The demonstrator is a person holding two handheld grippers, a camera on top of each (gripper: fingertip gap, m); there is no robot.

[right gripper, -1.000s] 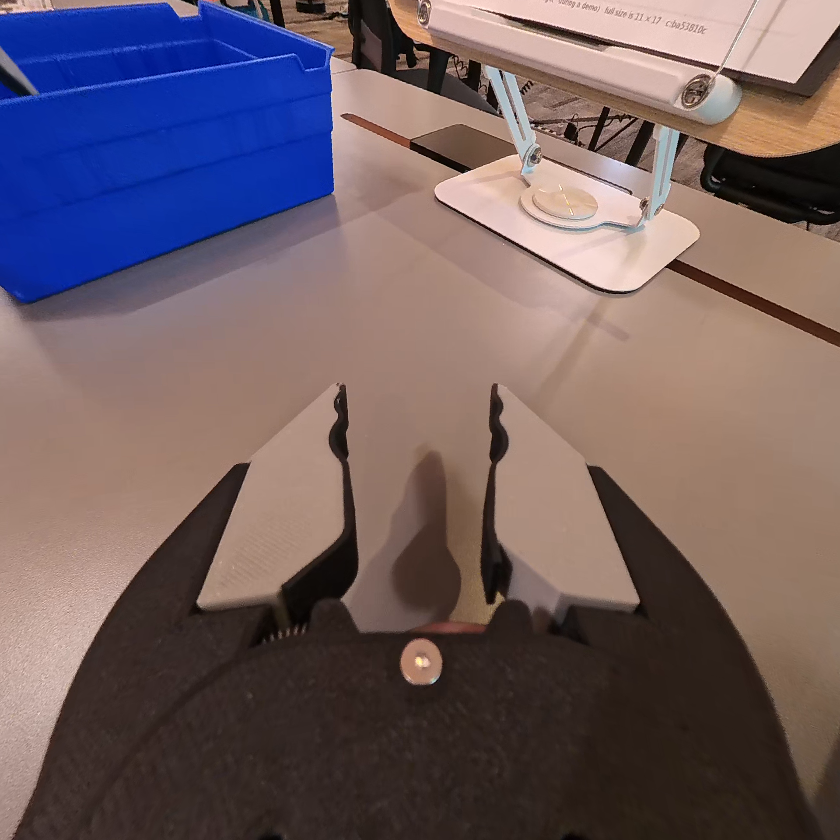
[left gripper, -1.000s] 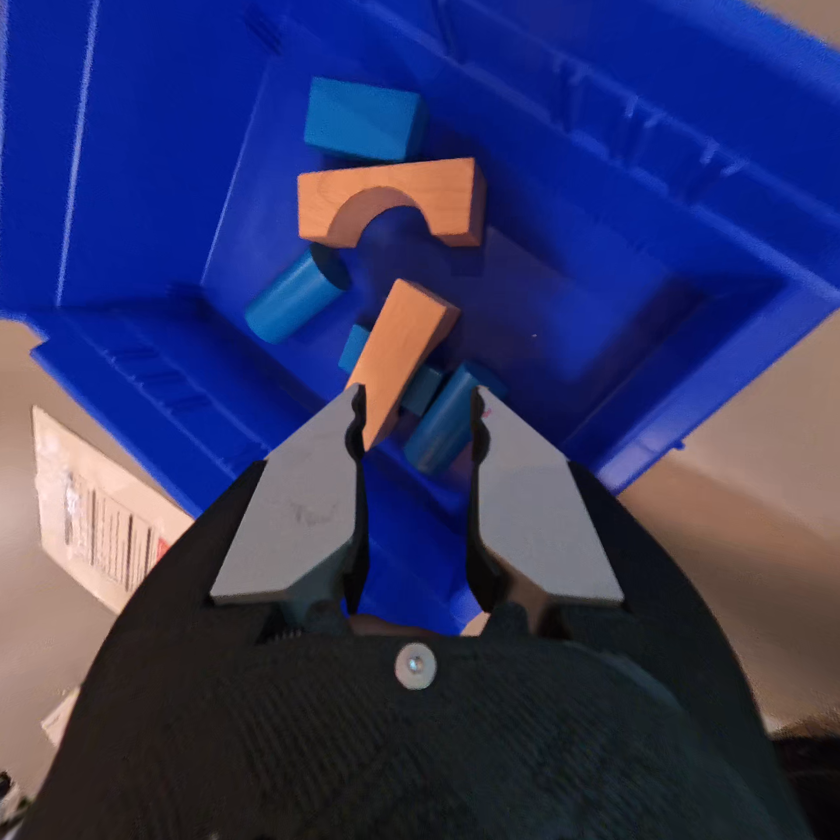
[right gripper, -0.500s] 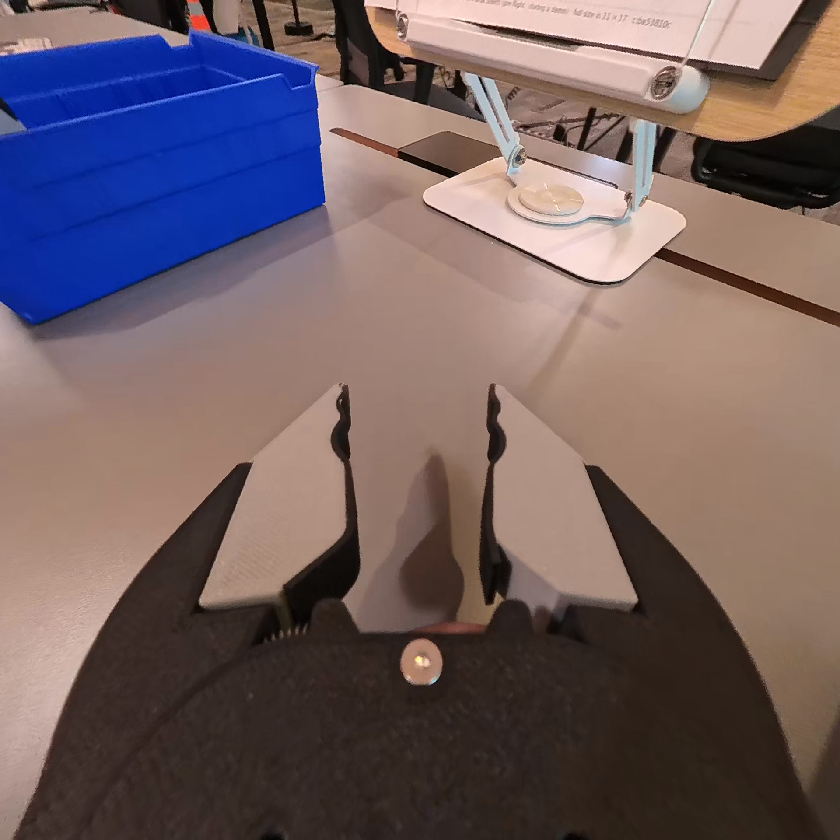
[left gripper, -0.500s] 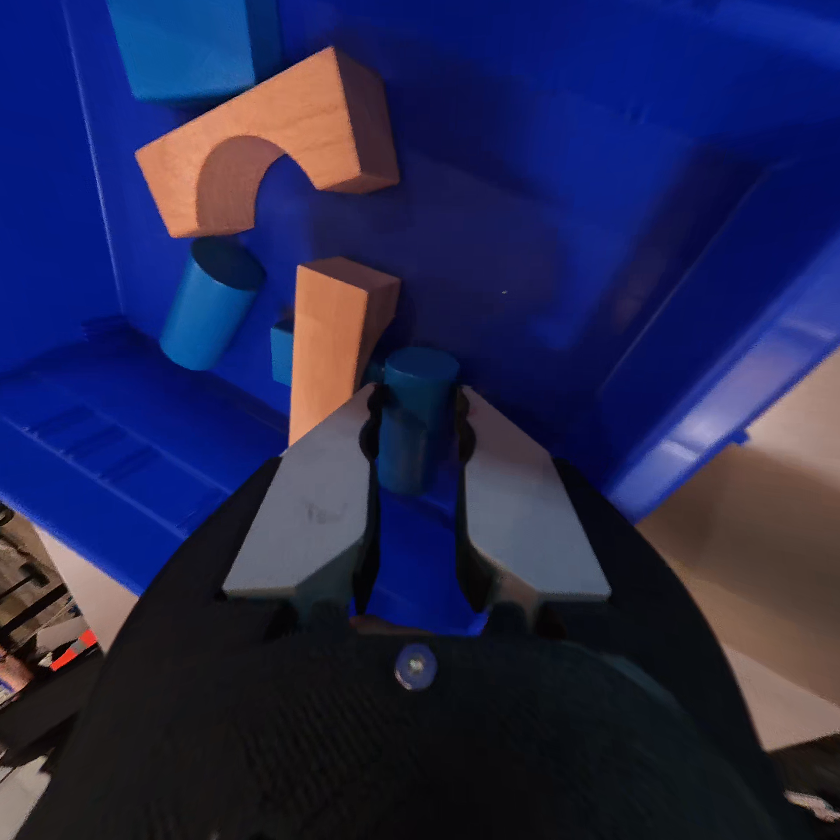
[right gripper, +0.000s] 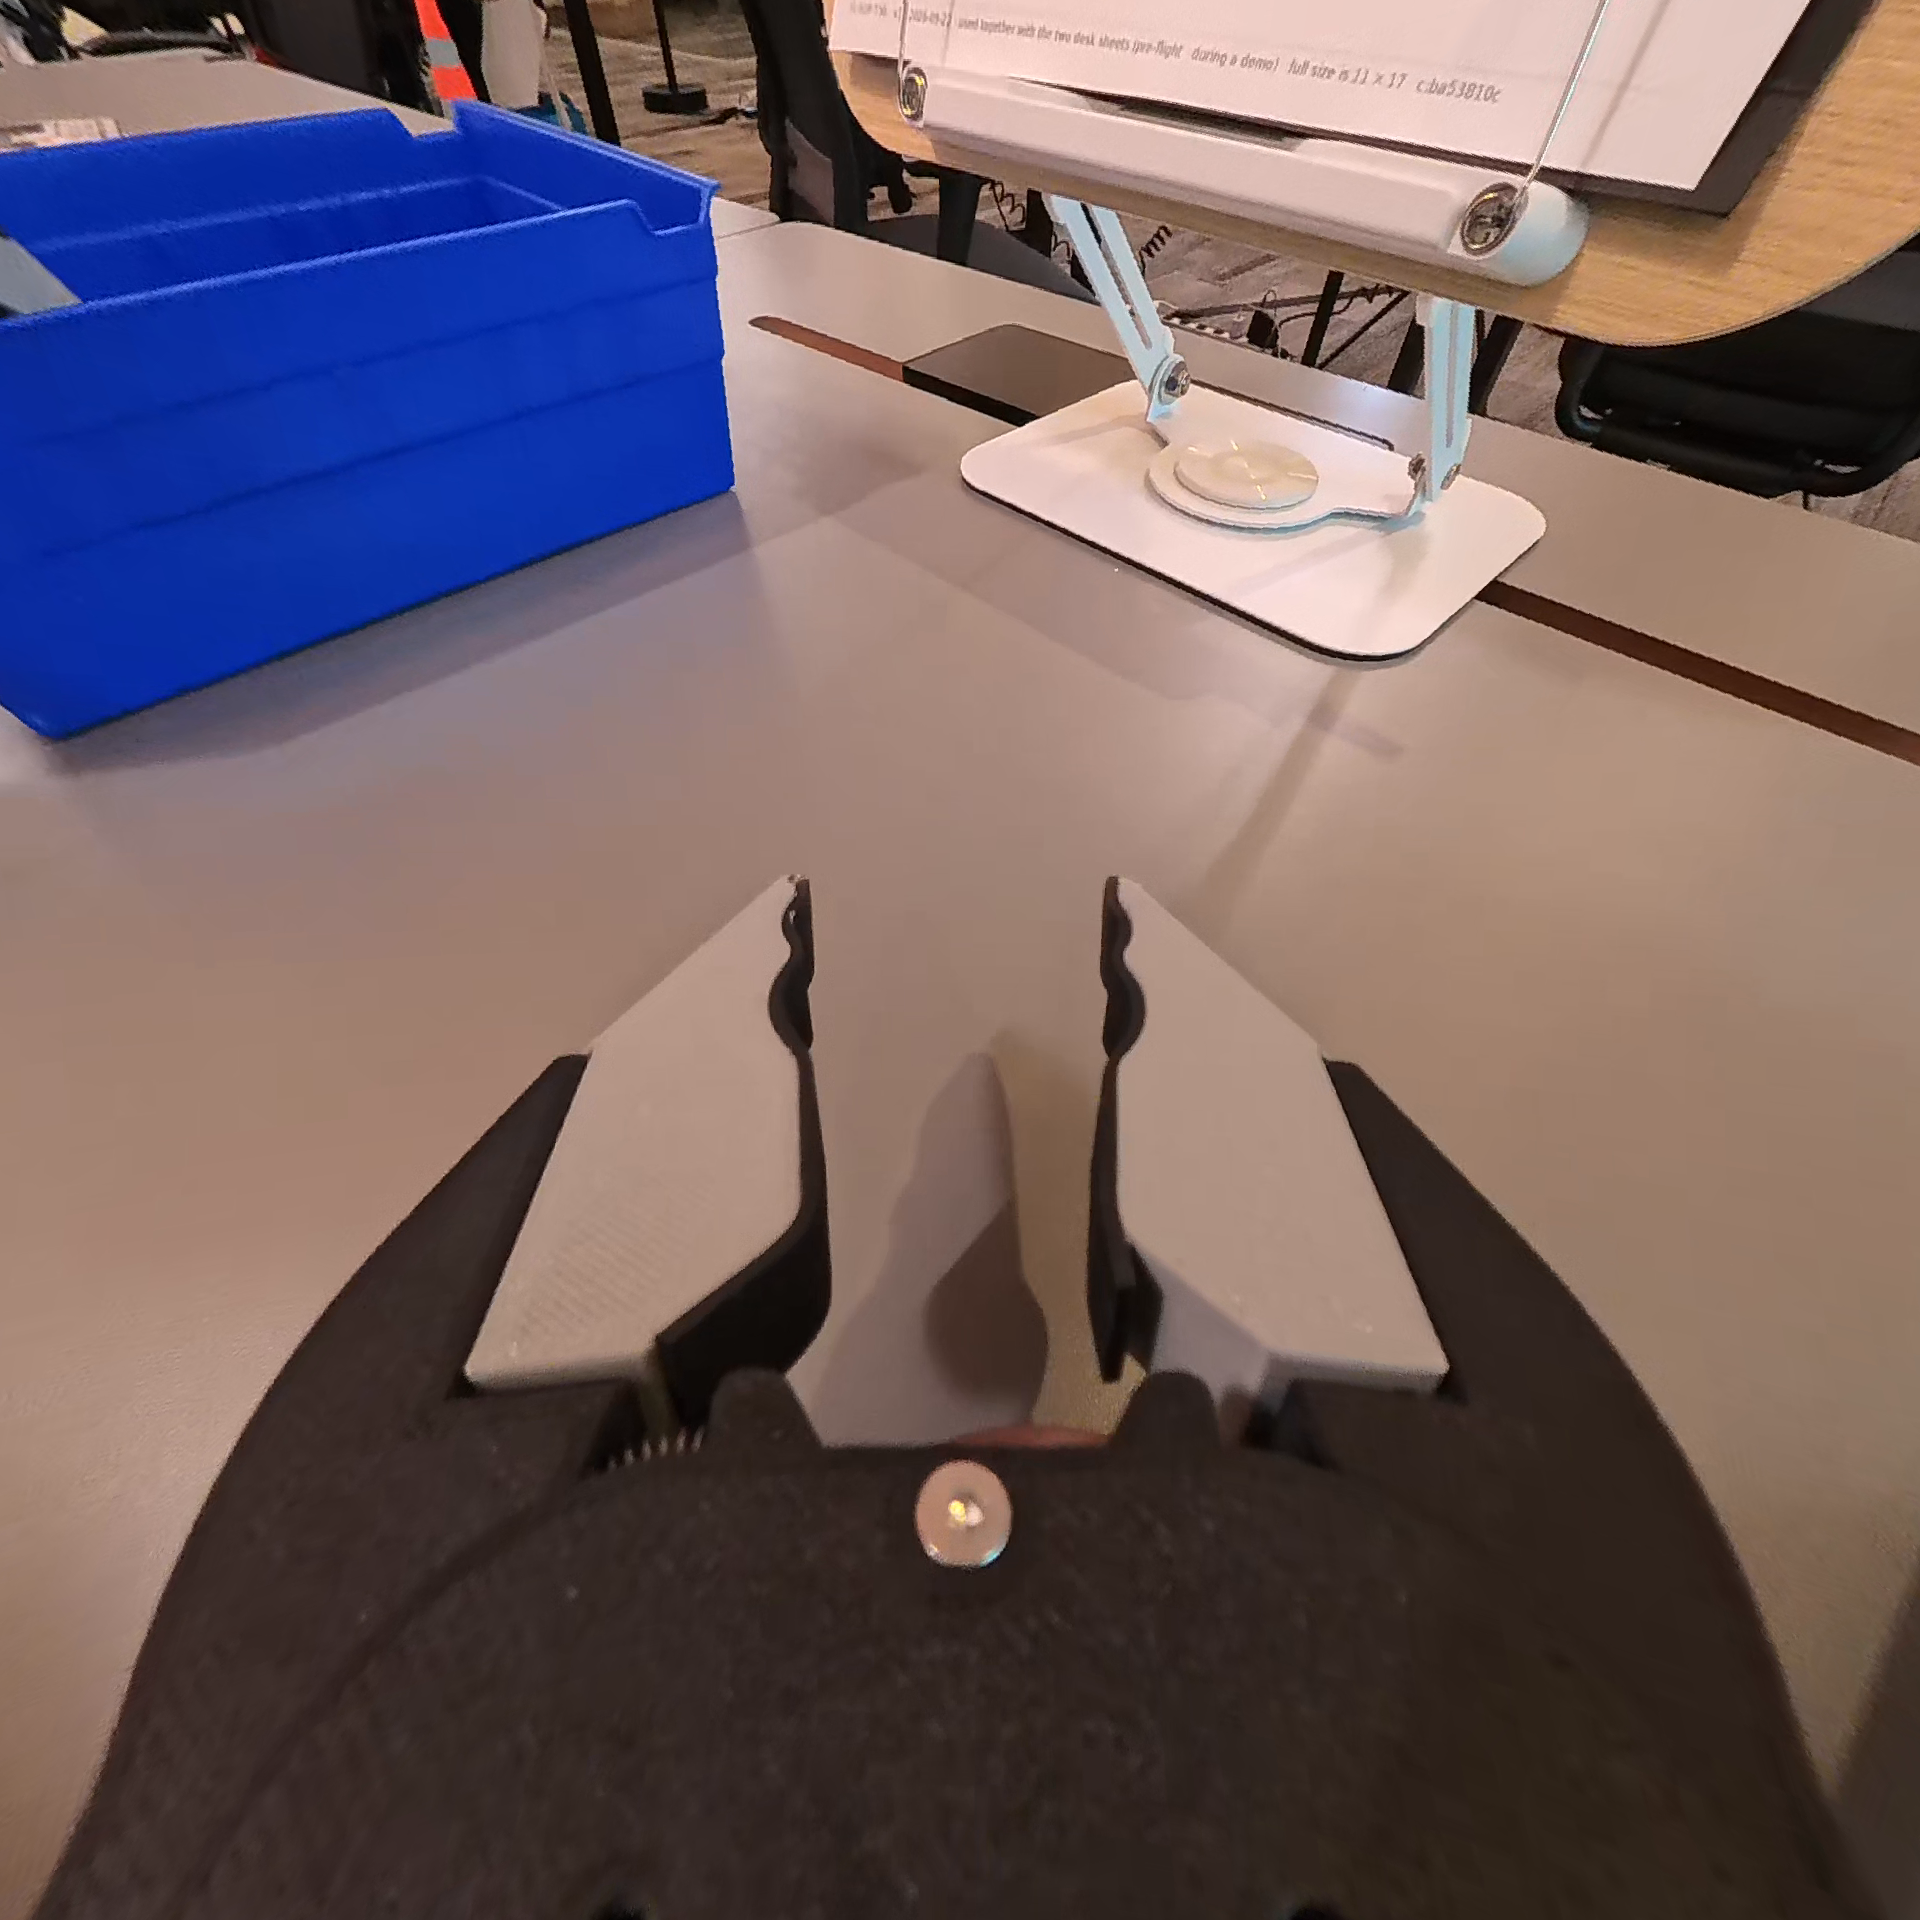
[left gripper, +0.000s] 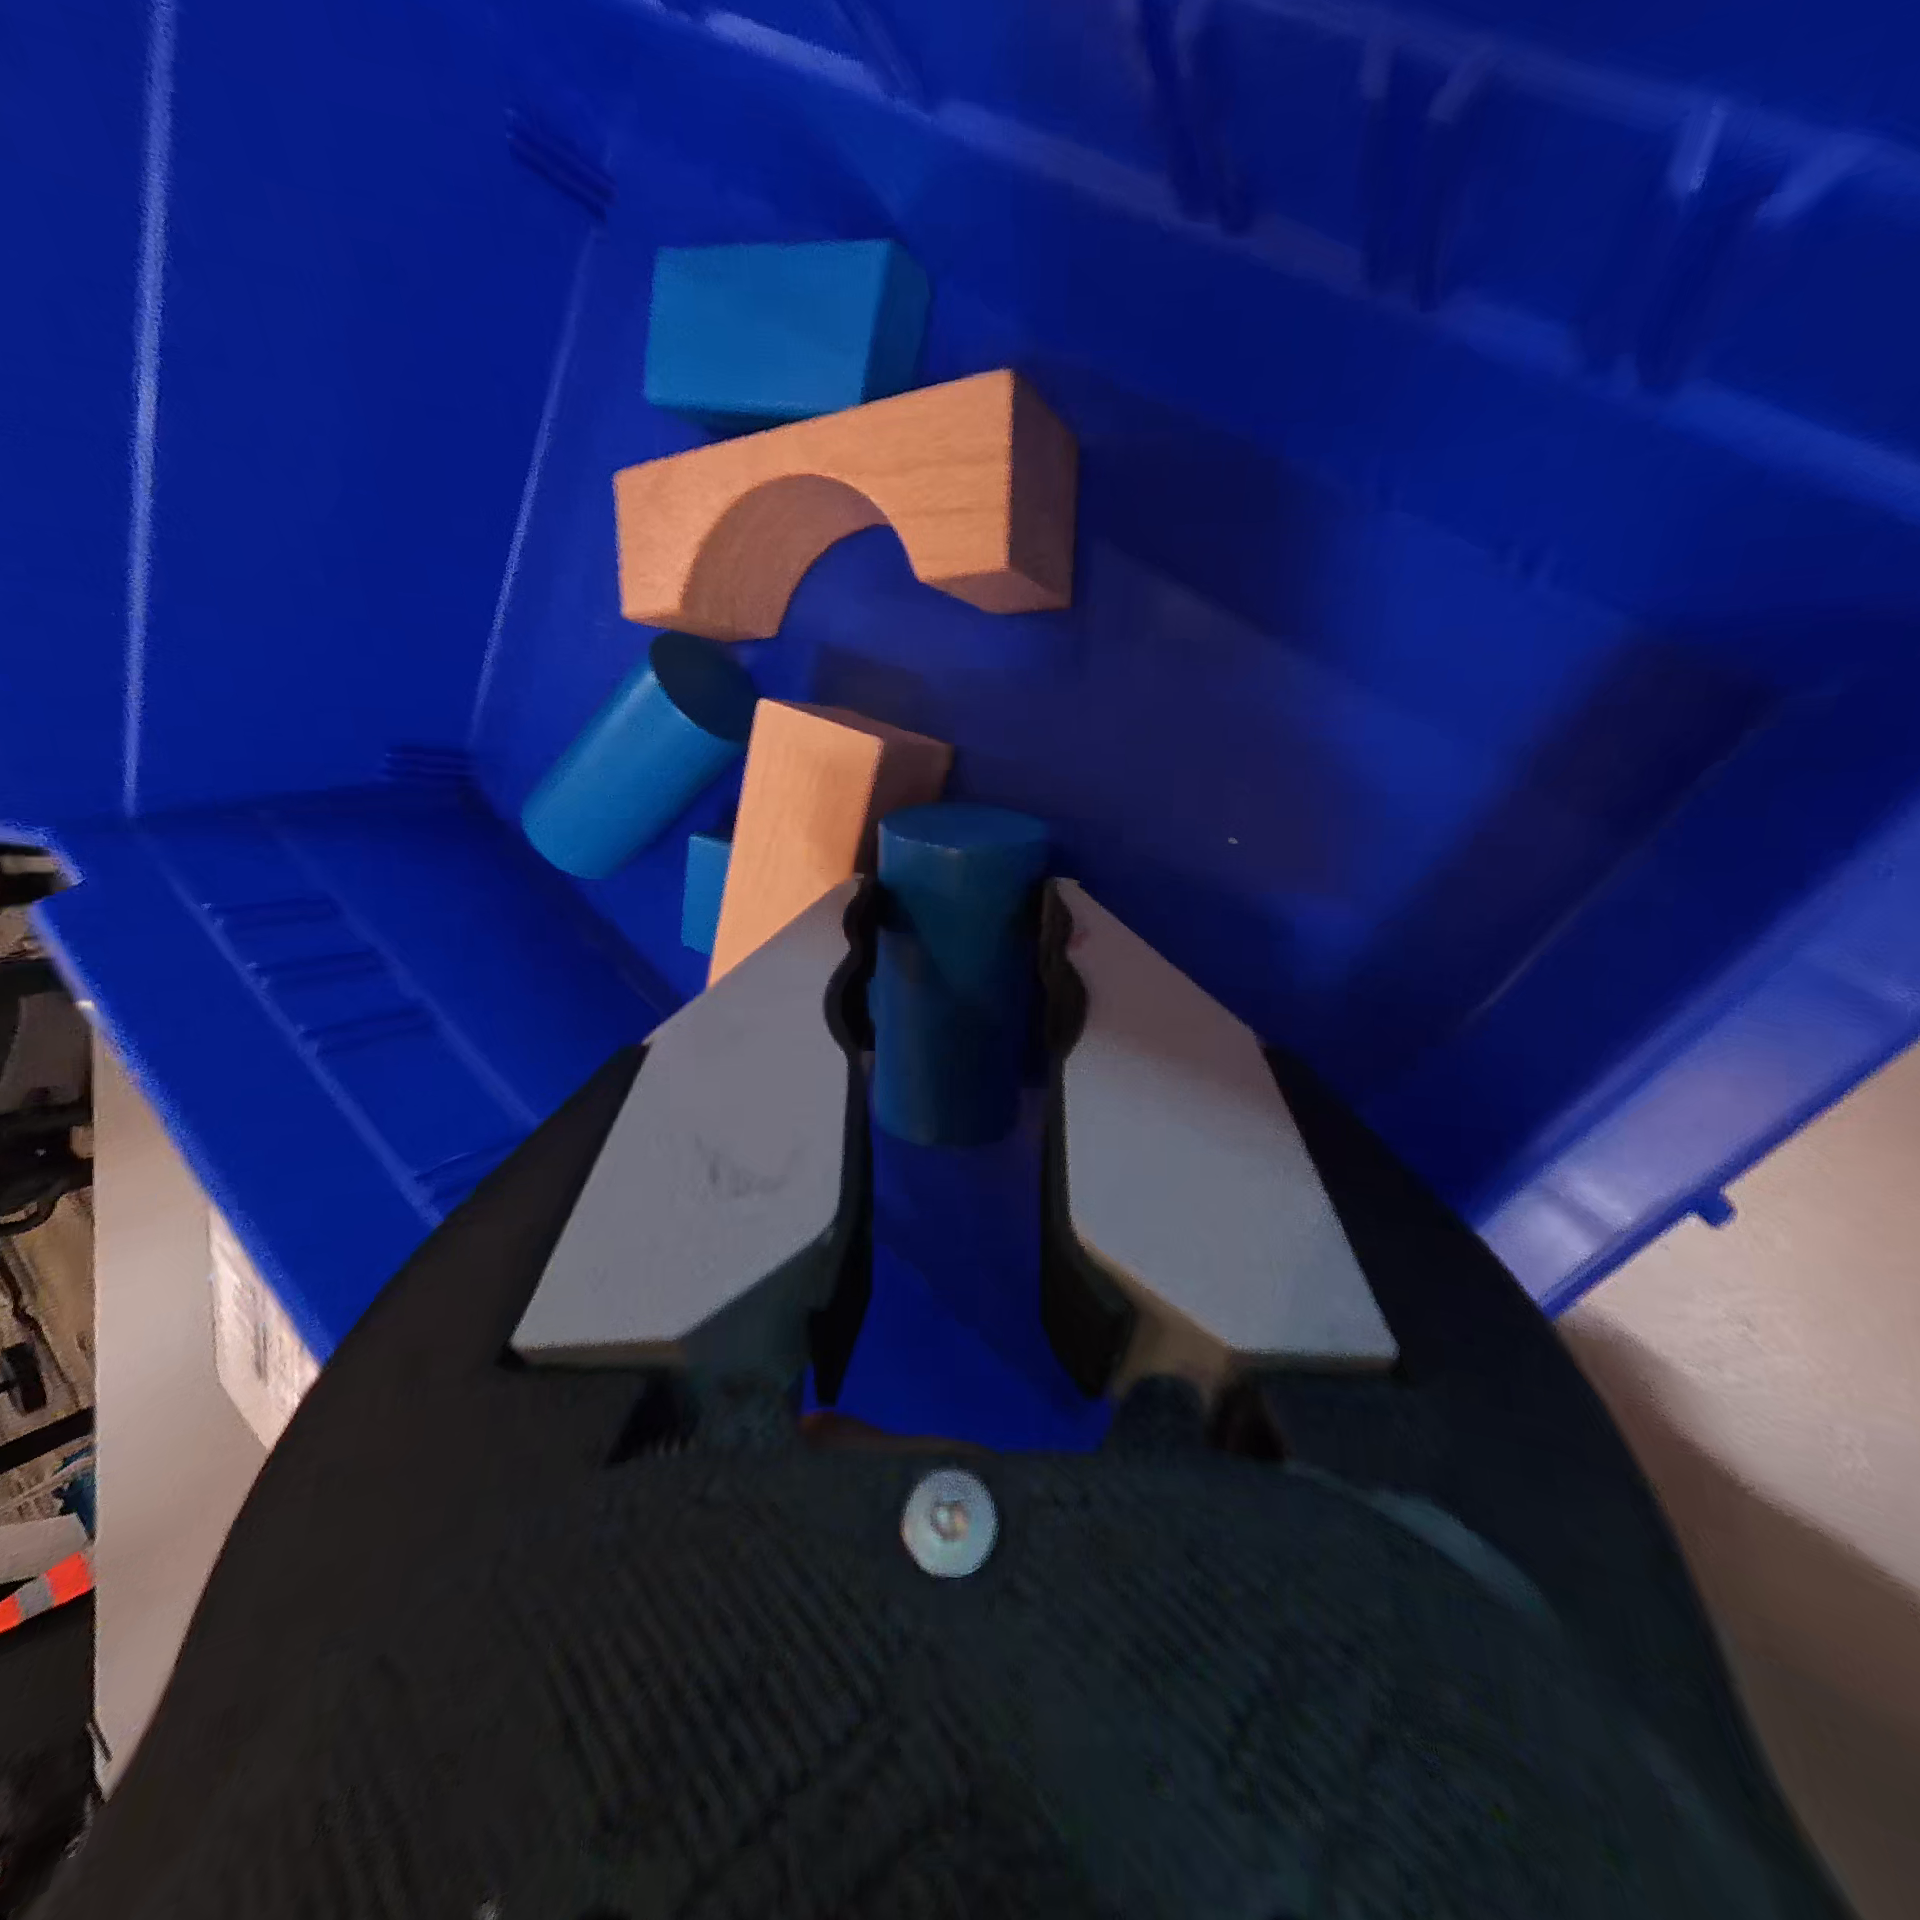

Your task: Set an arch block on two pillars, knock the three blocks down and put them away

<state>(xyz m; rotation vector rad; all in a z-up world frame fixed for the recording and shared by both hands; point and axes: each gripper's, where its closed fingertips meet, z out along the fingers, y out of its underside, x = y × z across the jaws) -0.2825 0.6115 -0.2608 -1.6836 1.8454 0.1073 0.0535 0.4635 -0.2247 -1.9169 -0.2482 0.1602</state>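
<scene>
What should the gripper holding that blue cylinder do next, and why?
Probably lift it straight up out of the blue bin. The left gripper is shut on the blue cylinder, which sits close beside the wooden wedge; tilting might nudge it.

And here we are in what looks like an office or a demo workspace. A wide grey surface [right gripper: 1039, 748] runs across the right wrist view, with a dark seam strip [right gripper: 1704, 675] where two sections meet. On it stands a white tilting document stand [right gripper: 1257, 520] with a wooden board carrying printed sheets [right gripper: 1299, 73]. Behind it, black office chairs [right gripper: 1745, 405] sit on patterned carpet, with cables trailing beneath them. At far left, an orange-and-white traffic cone [right gripper: 434, 47] is on the floor. A blue plastic storage bin [right gripper: 364, 447] sits on the surface, the sort used for sorting parts.
</scene>
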